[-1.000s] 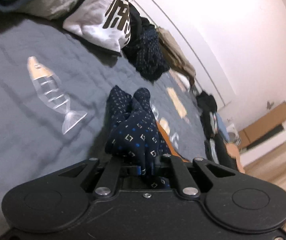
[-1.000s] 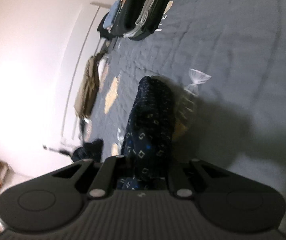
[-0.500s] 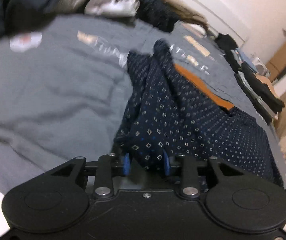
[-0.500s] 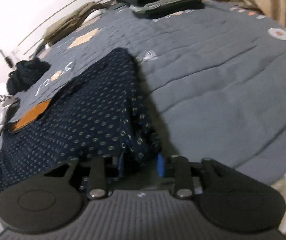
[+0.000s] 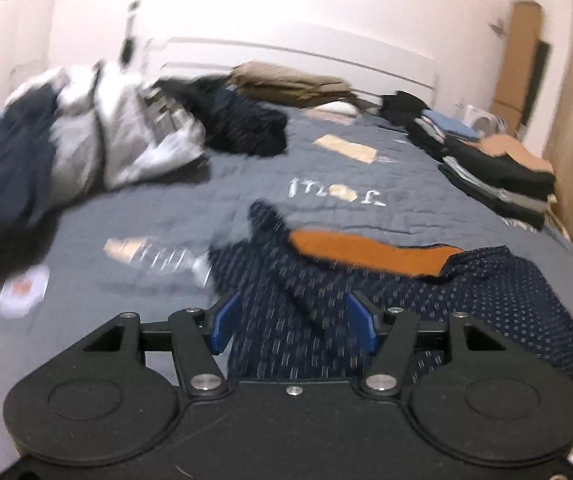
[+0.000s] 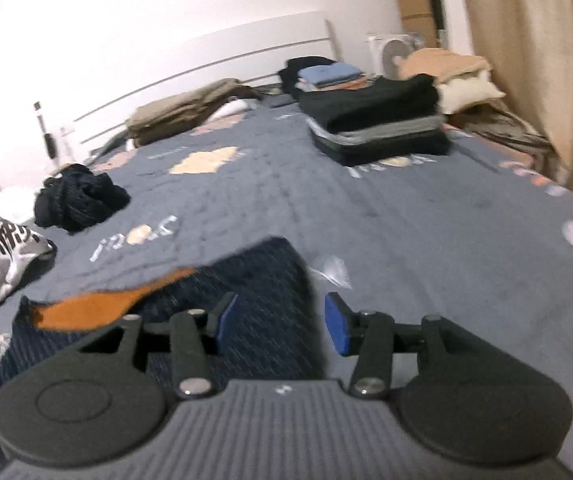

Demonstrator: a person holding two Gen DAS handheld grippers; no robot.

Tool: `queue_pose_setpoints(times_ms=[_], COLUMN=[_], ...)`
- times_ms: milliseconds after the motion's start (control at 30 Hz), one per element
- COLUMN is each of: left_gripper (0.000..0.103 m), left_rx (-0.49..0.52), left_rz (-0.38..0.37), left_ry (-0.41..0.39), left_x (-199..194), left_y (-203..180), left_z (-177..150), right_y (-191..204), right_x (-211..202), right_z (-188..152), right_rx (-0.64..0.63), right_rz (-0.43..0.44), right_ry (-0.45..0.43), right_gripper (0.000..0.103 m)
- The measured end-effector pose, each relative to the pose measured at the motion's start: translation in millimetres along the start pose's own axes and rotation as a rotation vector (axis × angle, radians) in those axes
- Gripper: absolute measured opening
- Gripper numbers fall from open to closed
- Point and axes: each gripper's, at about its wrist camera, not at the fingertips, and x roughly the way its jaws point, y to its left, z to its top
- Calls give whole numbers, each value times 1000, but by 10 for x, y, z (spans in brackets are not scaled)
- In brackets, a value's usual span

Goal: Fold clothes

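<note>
A navy patterned garment point(image 5: 466, 300) with an orange inner lining point(image 5: 366, 254) lies spread on the grey quilted bed point(image 5: 166, 220). My left gripper point(image 5: 292, 322) hovers over its left end; the jaws are opening, cloth shows between the blue pads point(image 5: 222, 320) but they do not press it. In the right wrist view the same garment point(image 6: 262, 312) and lining point(image 6: 98, 308) lie below my right gripper point(image 6: 280, 322), whose jaws are also opening, its pads point(image 6: 336, 326) clear of the cloth.
Unfolded clothes point(image 5: 66, 152) are heaped at the left of the bed, with a dark bundle point(image 6: 78, 198) and a white printed shirt point(image 6: 6, 248). Stacks of folded clothes point(image 6: 378, 124) sit at the far right. Headboard point(image 6: 206, 60) and curtain point(image 6: 526, 60) bound the bed.
Both grippers were shut on bunched navy cloth held up a second ago. They rolled level, the garment dropped spread onto the bed, and both jaws have come apart off it.
</note>
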Motion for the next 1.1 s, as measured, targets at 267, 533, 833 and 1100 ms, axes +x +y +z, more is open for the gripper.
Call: queue_pose_setpoints(times_ms=[267, 533, 833, 1100], left_gripper=[58, 57, 5, 3], left_rx=[135, -18, -169, -324], left_rz=[-30, -95, -95, -154], left_ry=[71, 209, 229, -92], left_x=[856, 1533, 1783, 1430], left_y=[-146, 37, 250, 389], left_z=[222, 343, 338, 601], right_y=[570, 1062, 1017, 974], right_x=[934, 1597, 1800, 1762], right_z=[110, 128, -50, -28], right_rx=[-19, -65, 14, 93], right_rz=[195, 221, 229, 292], right_ry=[141, 241, 272, 183], right_gripper=[47, 47, 45, 0])
